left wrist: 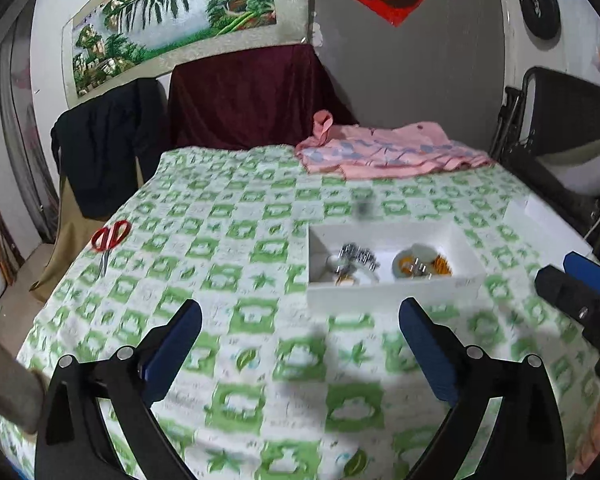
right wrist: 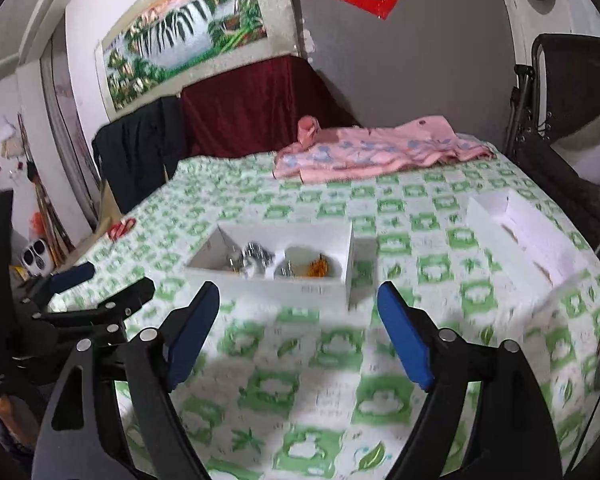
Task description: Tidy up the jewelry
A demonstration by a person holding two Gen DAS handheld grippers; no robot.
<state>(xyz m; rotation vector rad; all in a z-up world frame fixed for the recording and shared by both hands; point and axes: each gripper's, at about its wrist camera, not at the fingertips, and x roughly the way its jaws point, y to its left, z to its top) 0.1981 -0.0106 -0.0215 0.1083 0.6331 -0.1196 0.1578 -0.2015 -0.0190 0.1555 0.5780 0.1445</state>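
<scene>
Green-and-white checked cloth (left wrist: 236,248) covers the table, and on it sits a shallow white box (left wrist: 384,292) with the jewelry inside. In the left wrist view the box lies ahead and to the right of the left gripper (left wrist: 300,344); in the right wrist view it lies just ahead of the right gripper (right wrist: 298,334), a little to its left. Silver pieces (left wrist: 356,260) are heaped in the left part of the box, and an orange-and-yellow cluster (left wrist: 440,266) lies in the right part beside a pale round item; the blur keeps the single pieces from being told apart.

Both grippers hang above bare cloth short of the box. The left one has its blue pads (left wrist: 172,352) spread wide with nothing between them. The right one also stands spread, somewhat less wide, and holds nothing. Each gripper shows at the edge of the other's view, side by side.

A second white box (right wrist: 520,232), long and narrow, lies near the right edge of the table, well apart from the first. Red-handled scissors (left wrist: 109,240) rest near the left edge. A folded pink garment (left wrist: 384,152) with blue patches lies at the far side of the table. Behind it hang a dark red cloth (left wrist: 252,96) and a dark jacket (left wrist: 108,148), under a waterfall picture (left wrist: 172,20) on the wall.
</scene>
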